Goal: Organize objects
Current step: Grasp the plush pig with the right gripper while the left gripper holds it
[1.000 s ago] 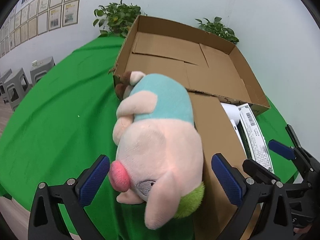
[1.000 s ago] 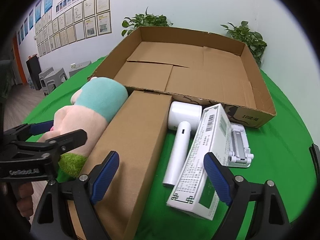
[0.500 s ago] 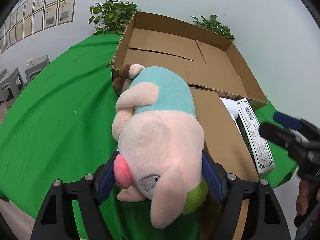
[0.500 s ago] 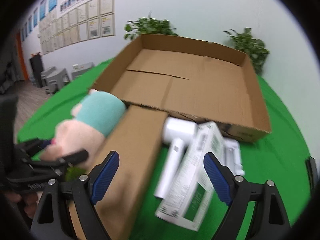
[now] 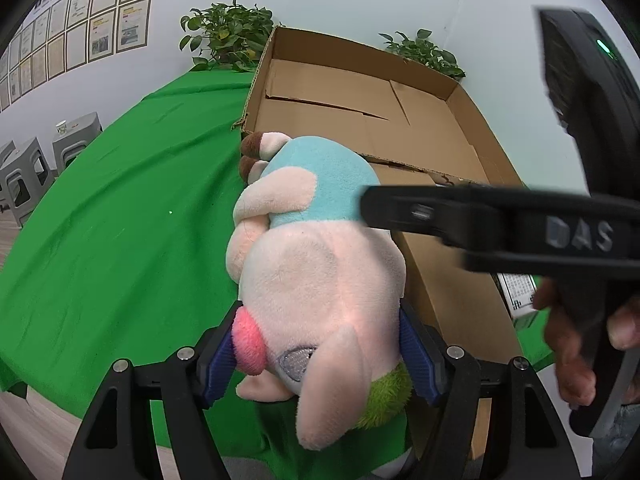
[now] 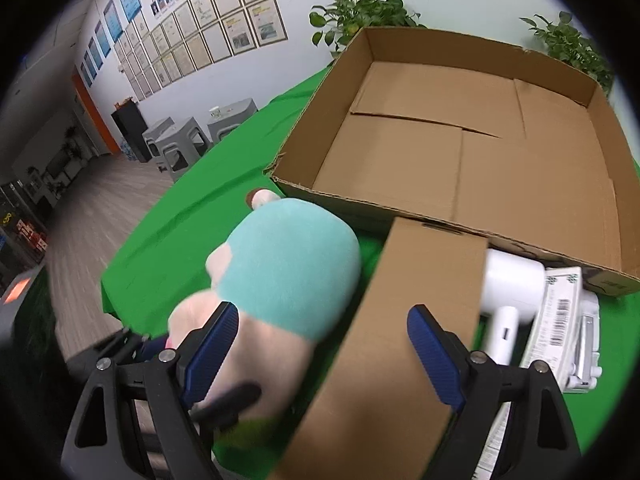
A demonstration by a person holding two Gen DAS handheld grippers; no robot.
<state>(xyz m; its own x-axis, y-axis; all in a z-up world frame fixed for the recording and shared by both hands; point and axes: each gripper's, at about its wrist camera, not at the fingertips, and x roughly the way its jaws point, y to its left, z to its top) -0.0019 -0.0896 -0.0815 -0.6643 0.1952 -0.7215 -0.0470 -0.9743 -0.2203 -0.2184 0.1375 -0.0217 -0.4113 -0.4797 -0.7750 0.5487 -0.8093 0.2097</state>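
We seem to be in an office. Framed certificates (image 6: 224, 36) line the wall, with grey stools (image 6: 176, 140) and potted plants (image 6: 360, 16) nearby.

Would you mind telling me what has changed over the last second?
The left hand-held gripper went from open around the plush pig to pressing its head, jaws closing. The right hand-held gripper swung left, over the pig and the long brown box. Pig, boxes and white items kept their places.

Black gripper frames (image 5: 320, 360), silver screws, blue jaws.
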